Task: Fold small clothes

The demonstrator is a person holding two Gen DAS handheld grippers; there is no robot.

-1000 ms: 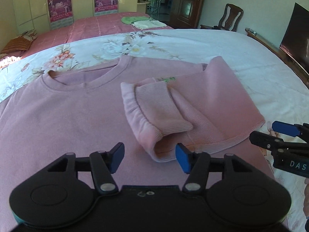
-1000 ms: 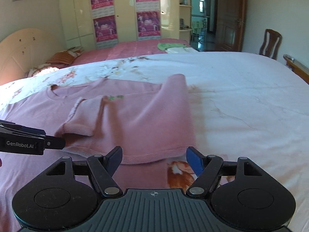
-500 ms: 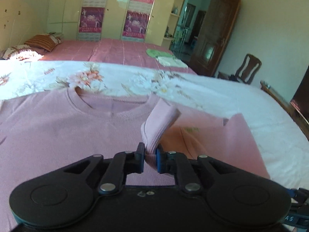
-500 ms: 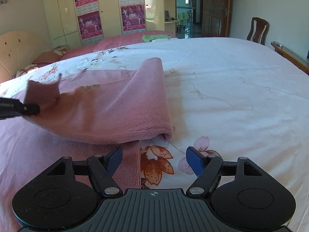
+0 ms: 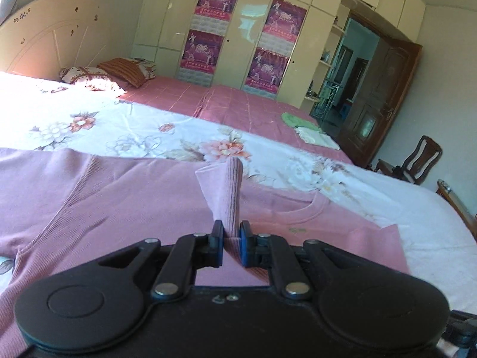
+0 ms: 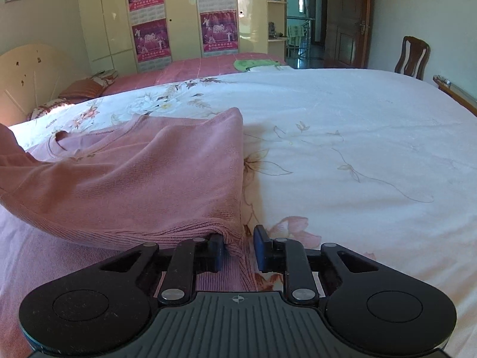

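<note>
A pink knit sweater (image 5: 125, 197) lies spread on the floral bedsheet (image 5: 89, 125). My left gripper (image 5: 228, 246) is shut on the ribbed sleeve cuff (image 5: 229, 191), which stands up between the pads. In the right wrist view the sweater's folded right side (image 6: 143, 185) is lifted into a ridge. My right gripper (image 6: 238, 249) has its jaws partly closed around the sweater's hem corner (image 6: 234, 240); the cloth touches the left pad, with a gap to the right pad.
A green and a white folded cloth (image 5: 307, 128) lie on the far pink bedspread. Pillows (image 5: 104, 73) sit by the headboard. A wooden chair (image 6: 413, 56) and door stand at the right. White sheet (image 6: 372, 149) stretches right of the sweater.
My left gripper closed on the sleeve cuff and carried it up and leftward over the sweater. My right gripper moved forward to the hem corner and its jaws narrowed around it.
</note>
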